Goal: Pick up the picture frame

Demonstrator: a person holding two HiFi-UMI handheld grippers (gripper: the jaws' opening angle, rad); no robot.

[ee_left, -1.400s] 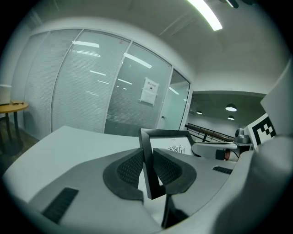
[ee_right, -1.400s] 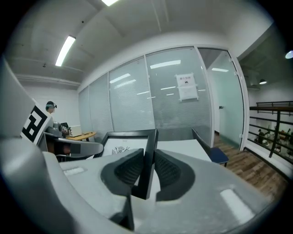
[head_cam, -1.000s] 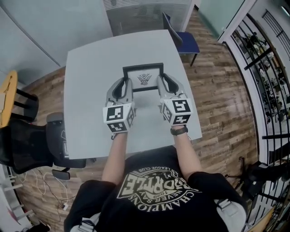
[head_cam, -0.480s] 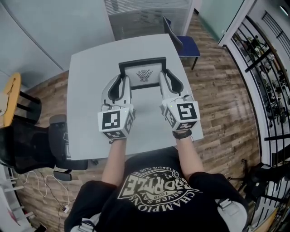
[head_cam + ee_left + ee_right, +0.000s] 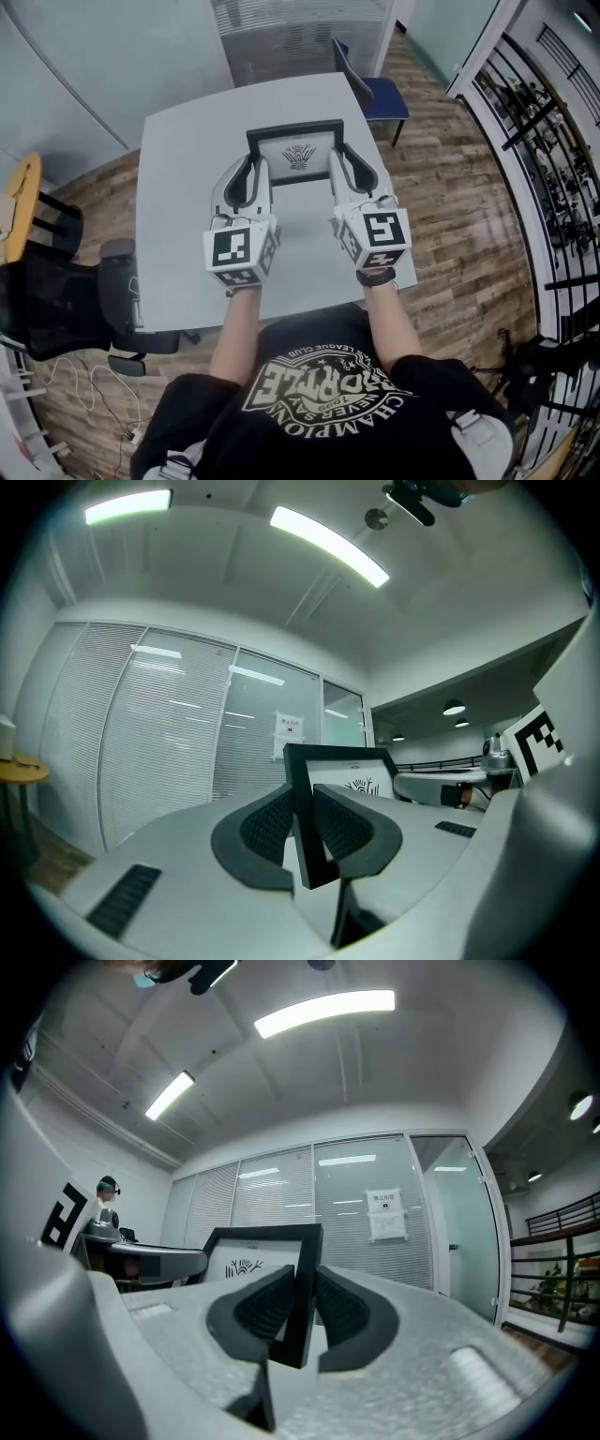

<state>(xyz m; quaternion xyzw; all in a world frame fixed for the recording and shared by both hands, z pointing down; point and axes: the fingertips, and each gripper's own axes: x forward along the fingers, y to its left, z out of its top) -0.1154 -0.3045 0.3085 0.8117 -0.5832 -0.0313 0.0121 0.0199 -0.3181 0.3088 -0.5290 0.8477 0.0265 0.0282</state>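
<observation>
The black picture frame (image 5: 297, 153) with a white print and a small dark emblem hangs lifted above the grey table (image 5: 178, 187), held between both grippers. My left gripper (image 5: 260, 170) is shut on the frame's left side bar (image 5: 305, 817), its dark ribbed pads (image 5: 265, 825) pressing either face. On the frame's right side bar (image 5: 302, 1293) my right gripper (image 5: 335, 165) is shut the same way. In both gripper views the frame (image 5: 342, 771) stands upright against the blinds and glass wall behind.
A blue chair (image 5: 375, 80) stands beyond the table's far right corner. A black office chair (image 5: 66, 305) and a yellow stool (image 5: 19, 202) sit at the left. A black railing (image 5: 544, 150) runs along the right. Cables (image 5: 94, 394) lie on the wooden floor.
Both grippers rose with the frame held between them; it now sits higher and farther up in the head view. In the last half second almost nothing moved.
</observation>
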